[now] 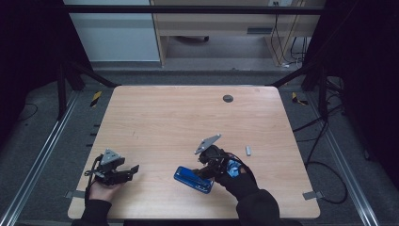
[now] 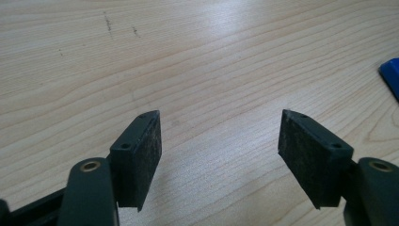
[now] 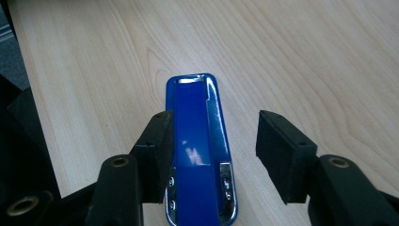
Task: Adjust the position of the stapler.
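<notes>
Stapler [image 3: 200, 150], blue with chrome trim, lies flat on the bench [image 1: 164, 117] near its front edge, between the spread jaws of the right hand-held gripper [image 3: 214, 153]; one pad stands just beside its edge, the other clear of it, so nothing is pinched. Left hand-held gripper [image 2: 219, 157], well to the left, is spread wide over bare wood. Farther right lies a small grey piece [image 1: 248, 150].

Black sleeves and black gloves are worn on both arms. Each gripper [image 1: 134, 168] is built in matt black — a grey three-cornered plate [image 1: 111, 157] is carried on top, a dark cable is trailed behind. Flat pads [image 3: 282, 153] with small screw holes are seen, brass-ringed pivots [image 2: 89, 165] at their roots.
</notes>
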